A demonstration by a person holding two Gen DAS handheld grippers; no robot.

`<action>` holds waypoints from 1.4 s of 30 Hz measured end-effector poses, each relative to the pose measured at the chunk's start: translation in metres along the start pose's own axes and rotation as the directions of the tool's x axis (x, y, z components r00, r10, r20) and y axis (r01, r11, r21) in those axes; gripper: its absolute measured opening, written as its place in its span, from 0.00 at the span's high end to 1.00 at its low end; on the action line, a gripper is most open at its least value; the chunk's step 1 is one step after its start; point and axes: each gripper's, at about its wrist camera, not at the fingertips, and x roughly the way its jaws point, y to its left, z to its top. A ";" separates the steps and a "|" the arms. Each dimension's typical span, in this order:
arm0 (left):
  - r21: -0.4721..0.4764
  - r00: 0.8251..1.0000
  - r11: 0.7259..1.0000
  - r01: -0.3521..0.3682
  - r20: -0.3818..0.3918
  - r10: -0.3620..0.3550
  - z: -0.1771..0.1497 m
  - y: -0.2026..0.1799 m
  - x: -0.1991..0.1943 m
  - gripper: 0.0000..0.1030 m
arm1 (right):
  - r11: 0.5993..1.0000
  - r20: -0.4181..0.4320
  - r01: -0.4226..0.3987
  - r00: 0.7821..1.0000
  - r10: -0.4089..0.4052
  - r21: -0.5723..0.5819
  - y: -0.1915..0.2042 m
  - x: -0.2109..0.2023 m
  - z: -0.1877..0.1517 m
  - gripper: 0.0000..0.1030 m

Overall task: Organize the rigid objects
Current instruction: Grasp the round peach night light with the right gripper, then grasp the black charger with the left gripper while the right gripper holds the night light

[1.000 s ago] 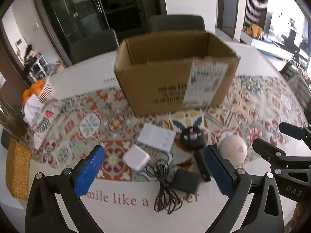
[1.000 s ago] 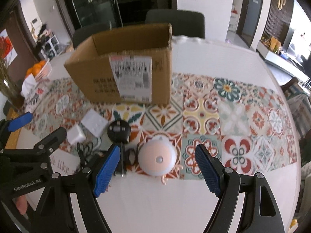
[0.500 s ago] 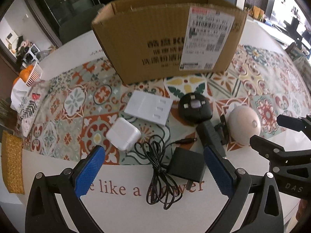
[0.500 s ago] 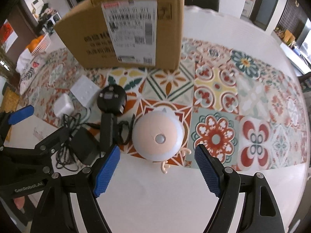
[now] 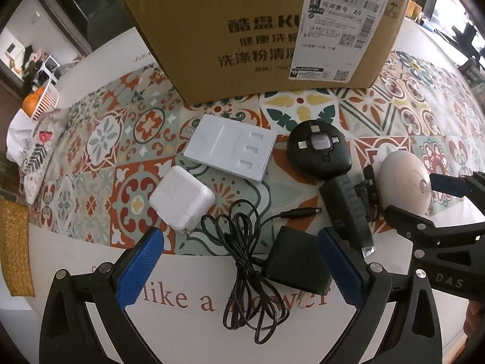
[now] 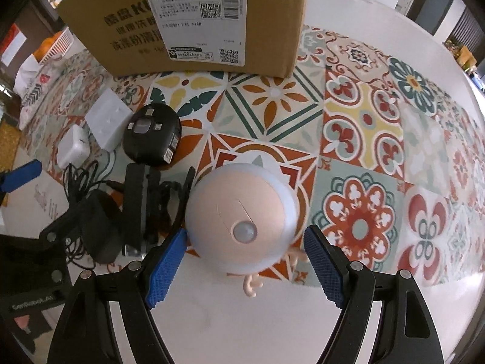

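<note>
A: How far along is the tidying?

B: It looks barely begun. The cardboard box [image 5: 260,33] stands toward the far edge of the counter [image 6: 230,315], and I can't see inside it from either view. Everything else lies out on the patterned mat [image 6: 357,115] in front of the box.

A: What is left, biggest first?

B: The round night light [image 6: 242,218] near the front edge, then the white flat panel [image 5: 232,154] and the round black plug [image 5: 319,151] just in front of the box. Nearer the front edge are the white charger [image 5: 182,200], a long black gadget [image 5: 347,209] beside the night light, the black adapter [image 5: 295,261] and its tangled cord [image 5: 251,273]. My guess is all of it goes in the box.

A: And the tools?

B: The right tool [image 6: 244,265] is spread wide, its blue pads either side of the night light. The left pad looks close to the shell, maybe touching; the right pad stands clear. Nothing is pinched.

A: The other one?

B: The left tool [image 5: 242,270] is also spread wide and holds nothing. It hangs over the cord and adapter, so I judge those are its pick.
</note>
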 end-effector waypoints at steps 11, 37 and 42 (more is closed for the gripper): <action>-0.022 1.000 1.000 -0.008 -0.017 0.008 0.002 0.008 0.010 0.00 | 0.999 0.012 0.032 0.999 -0.032 -0.016 0.011 0.010 0.011 0.27; 0.262 0.950 0.940 0.218 0.165 -0.266 -0.049 -0.004 -0.045 0.20 | 0.976 0.095 0.058 0.992 -0.080 0.211 0.029 -0.061 -0.069 0.28; 0.312 0.946 0.924 0.222 0.159 -0.281 -0.050 -0.012 -0.035 0.33 | 0.971 0.063 0.067 0.995 -0.083 0.230 0.031 -0.053 -0.082 0.28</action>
